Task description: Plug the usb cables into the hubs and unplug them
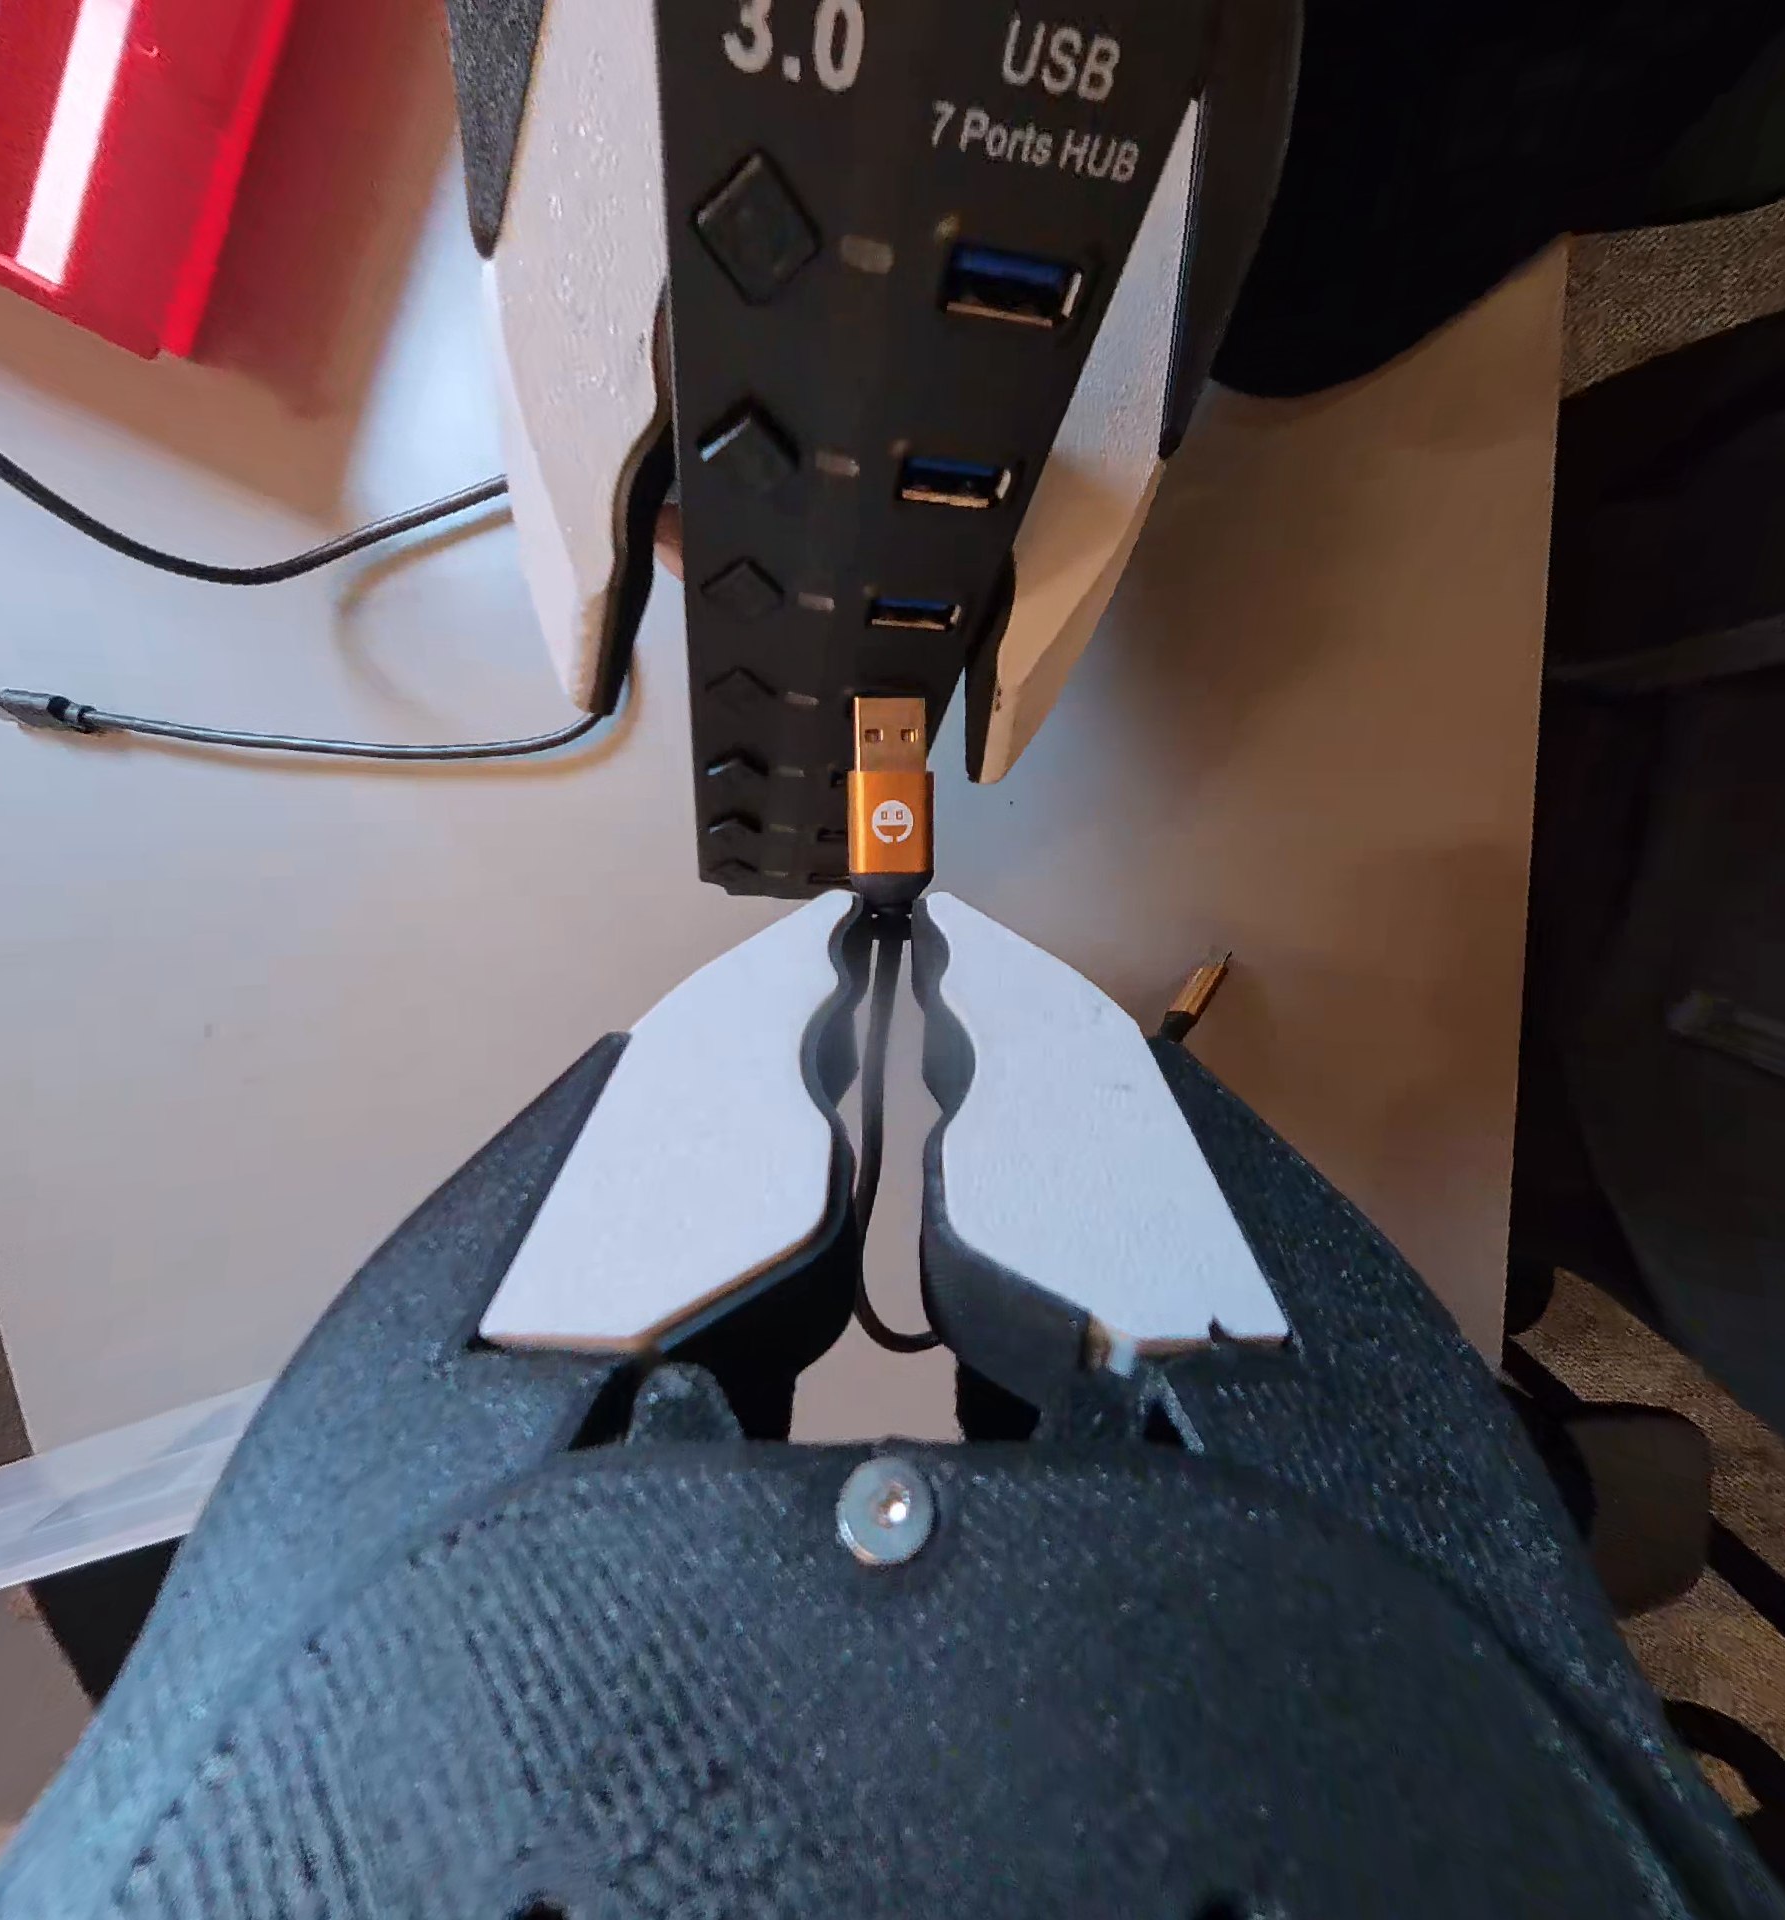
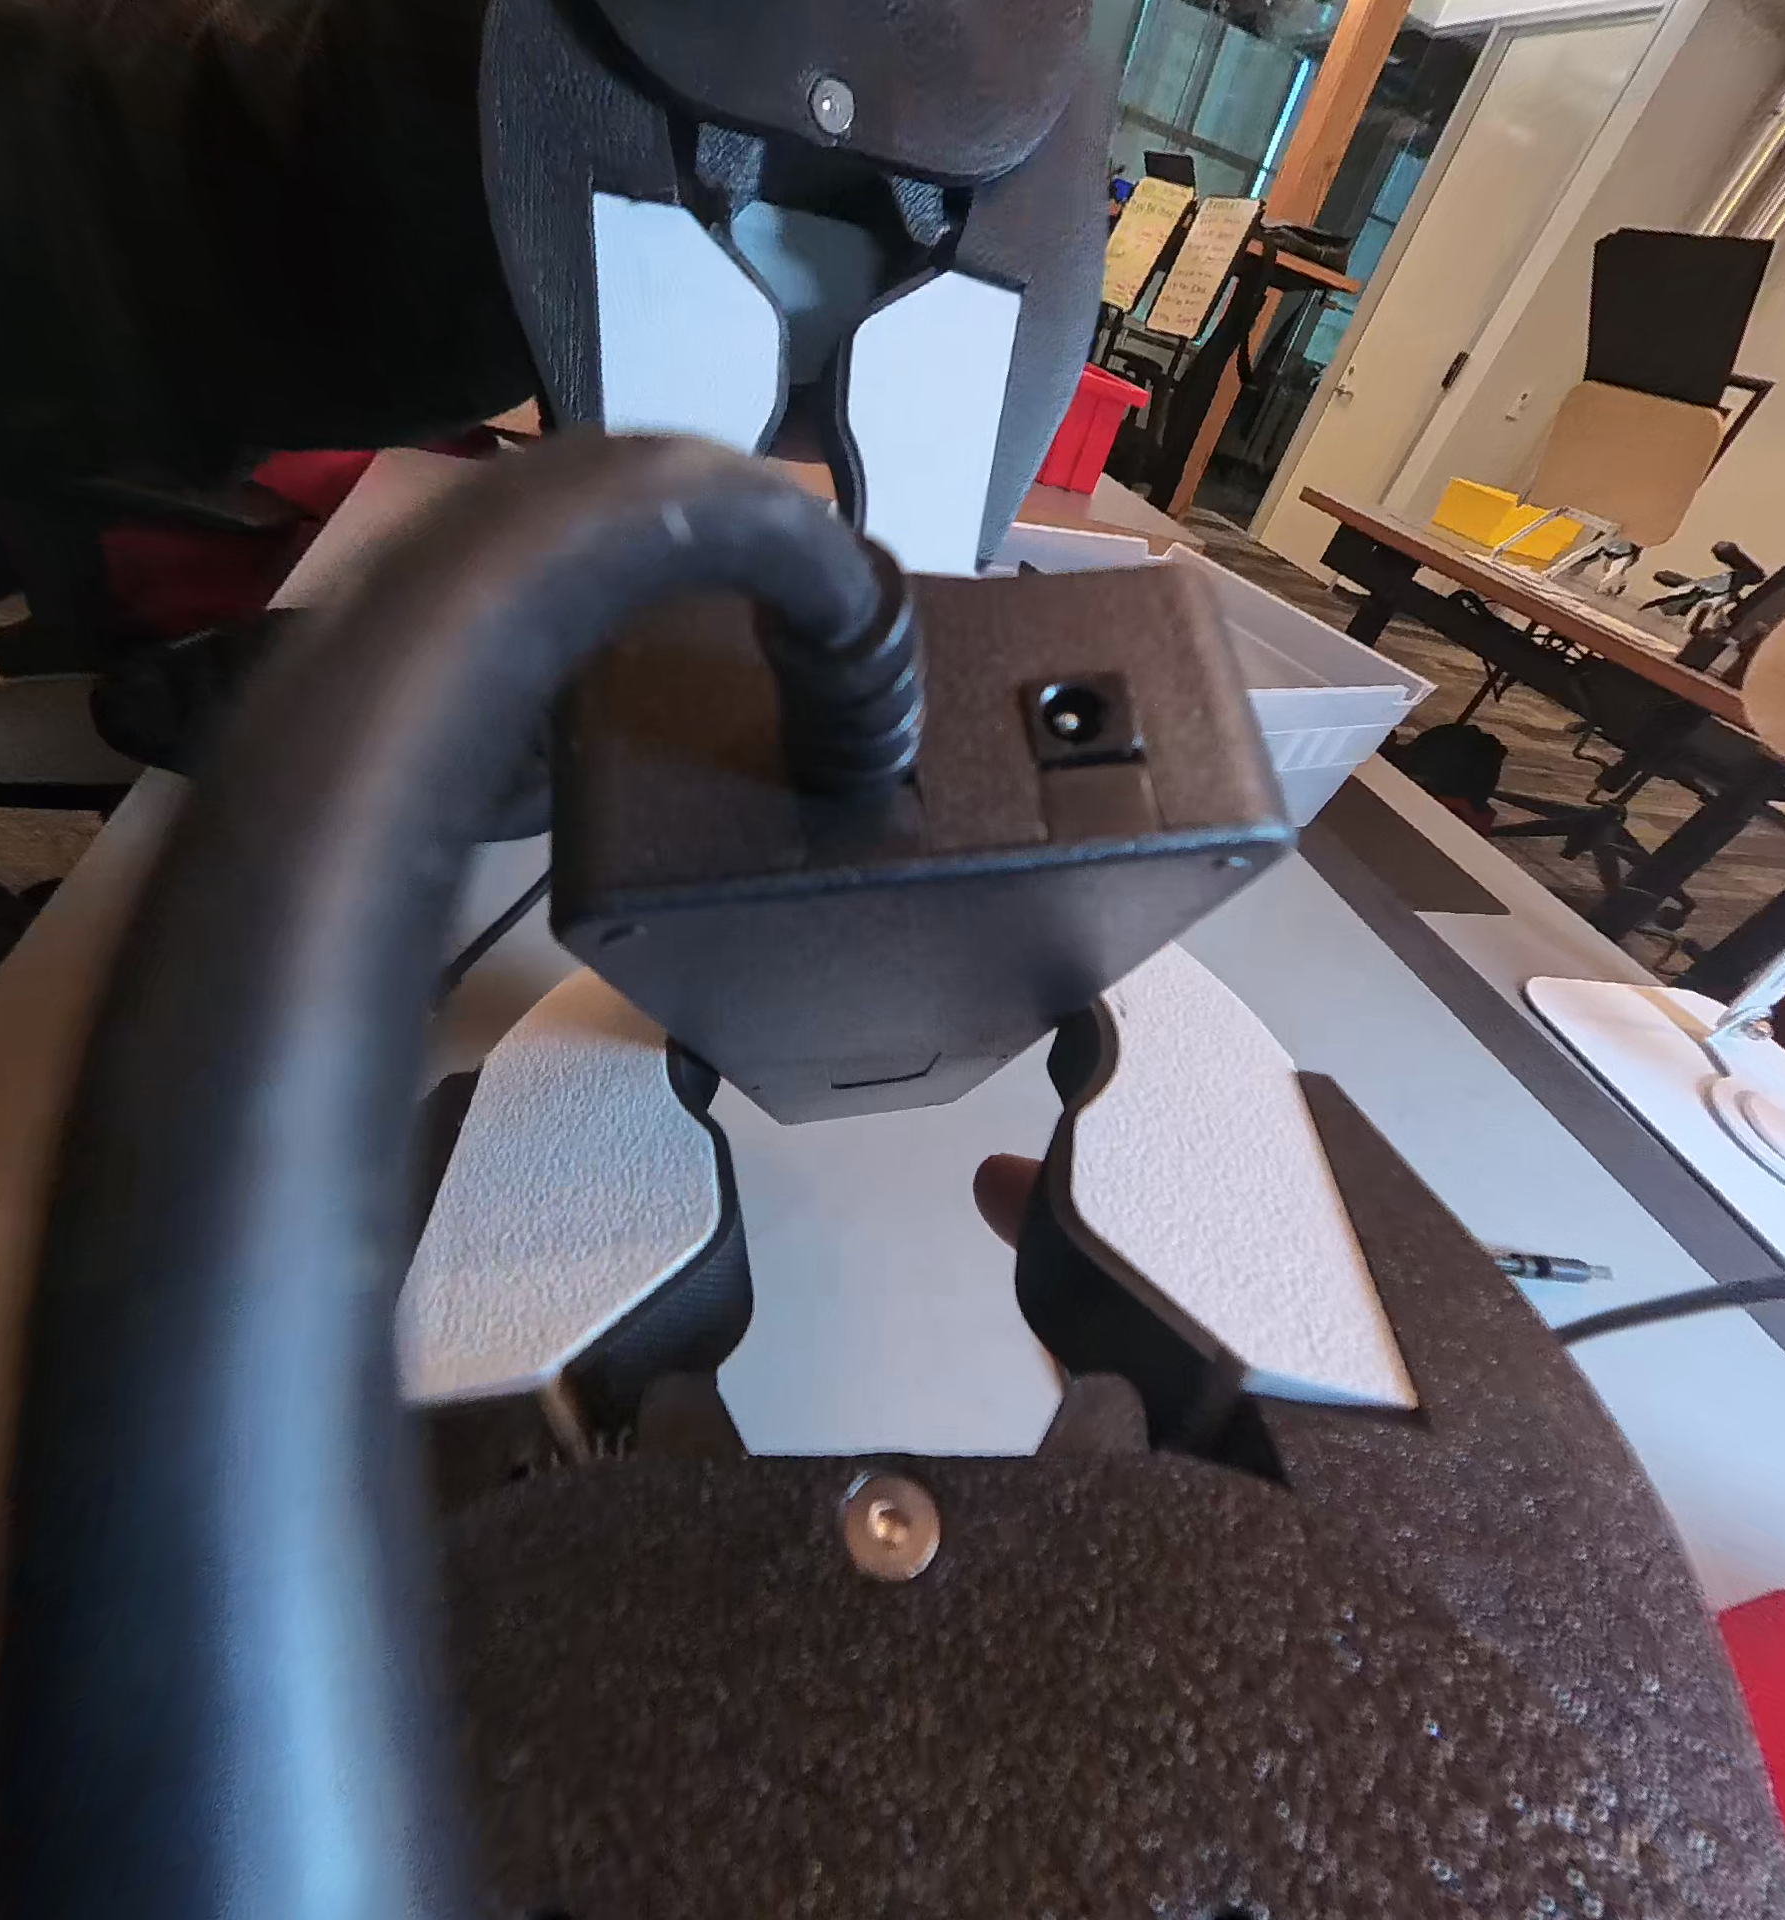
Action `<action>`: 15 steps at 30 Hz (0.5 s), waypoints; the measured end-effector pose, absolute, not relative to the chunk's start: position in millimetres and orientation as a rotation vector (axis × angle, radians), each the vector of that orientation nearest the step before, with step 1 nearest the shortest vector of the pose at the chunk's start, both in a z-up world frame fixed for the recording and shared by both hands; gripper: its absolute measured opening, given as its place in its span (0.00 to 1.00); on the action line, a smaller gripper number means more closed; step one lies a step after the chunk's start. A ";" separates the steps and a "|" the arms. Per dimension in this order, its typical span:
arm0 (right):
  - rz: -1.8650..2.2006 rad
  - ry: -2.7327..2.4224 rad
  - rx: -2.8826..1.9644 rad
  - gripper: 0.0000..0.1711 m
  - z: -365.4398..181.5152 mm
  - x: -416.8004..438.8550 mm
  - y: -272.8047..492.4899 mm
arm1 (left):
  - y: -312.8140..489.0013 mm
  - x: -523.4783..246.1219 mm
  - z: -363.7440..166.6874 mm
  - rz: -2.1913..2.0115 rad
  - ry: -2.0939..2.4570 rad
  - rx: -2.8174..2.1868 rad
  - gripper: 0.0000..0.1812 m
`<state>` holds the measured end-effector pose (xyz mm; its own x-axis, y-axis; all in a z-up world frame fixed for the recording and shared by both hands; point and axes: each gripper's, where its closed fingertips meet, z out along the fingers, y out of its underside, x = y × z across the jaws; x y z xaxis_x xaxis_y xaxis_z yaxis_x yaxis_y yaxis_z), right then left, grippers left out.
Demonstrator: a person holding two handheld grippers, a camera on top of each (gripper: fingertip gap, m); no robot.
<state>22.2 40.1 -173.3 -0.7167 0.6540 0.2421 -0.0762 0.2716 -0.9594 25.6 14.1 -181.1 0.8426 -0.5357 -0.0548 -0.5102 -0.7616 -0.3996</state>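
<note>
Pinching the thin black cable (image 1: 872,1143) with the left tongs (image 1: 890,904), closed right behind the orange plug (image 1: 890,821), and aiming the plug's metal tip at the black hub (image 1: 815,416). Hovering, by the look of it, over the fourth port in the row; not being able to tell whether touching it or stopping just short, though apparently not seated, with most of the metal shell showing.

Clamping the hub across its width with the right tongs (image 2: 888,1049), near the end where its thick cable (image 2: 244,1039) comes out, and holding it up off the table (image 1: 244,935), well above a loose grey cable (image 1: 348,740) lying there.

Probably lining up for insertion. Worth squaring the plug to the port's slot before pressing, since gripping by the cable rather than the plug's body is likely leaving the plug free to hinge or buckle. Worth pushing slowly and straight along the plug's axis, bracing the hub firmly against the push, and backing off if catching on the port's rim.

Facing each other head-on: left tongs pointing along the hub's length from its far end, right tongs reaching in from the opposite side, both raised over the table, with the hub tilted between them.
</note>
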 end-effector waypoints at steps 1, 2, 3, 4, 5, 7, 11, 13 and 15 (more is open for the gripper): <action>1.493 -1.924 -0.518 0.37 -174.0 22.3 39.7 | 14.1 24.8 -180.8 -0.072 0.791 -2.617 0.04; 1.487 -1.928 -0.515 0.37 -174.8 22.4 39.1 | 13.4 25.1 -180.8 -0.065 0.807 -2.618 0.04; 1.485 -1.933 -0.512 0.37 -175.4 22.8 38.2 | 13.0 25.3 -180.8 -0.057 0.817 -2.623 0.04; 1.484 -1.939 -0.510 0.37 -176.1 23.1 36.9 | 12.1 25.0 -181.4 -0.047 0.827 -2.634 0.04; 1.482 -1.946 -0.508 0.37 -176.9 23.4 35.8 | 10.6 24.3 -182.8 -0.035 0.842 -2.650 0.04; 1.478 -1.955 -0.506 0.37 -178.0 23.9 33.6 | 7.3 23.2 -187.2 -0.006 0.878 -2.684 0.04; 1.469 -1.969 -0.506 0.37 -179.3 24.8 30.6 | 7.6 25.5 -188.2 0.028 0.912 -2.692 0.04; 1.474 -1.966 -0.512 0.37 -178.3 24.7 30.3 | 7.5 25.1 -188.2 0.048 0.930 -2.697 0.04; 1.468 -1.966 -0.523 0.37 -178.7 23.6 30.8 | 7.4 25.1 -187.8 0.070 0.951 -2.701 0.04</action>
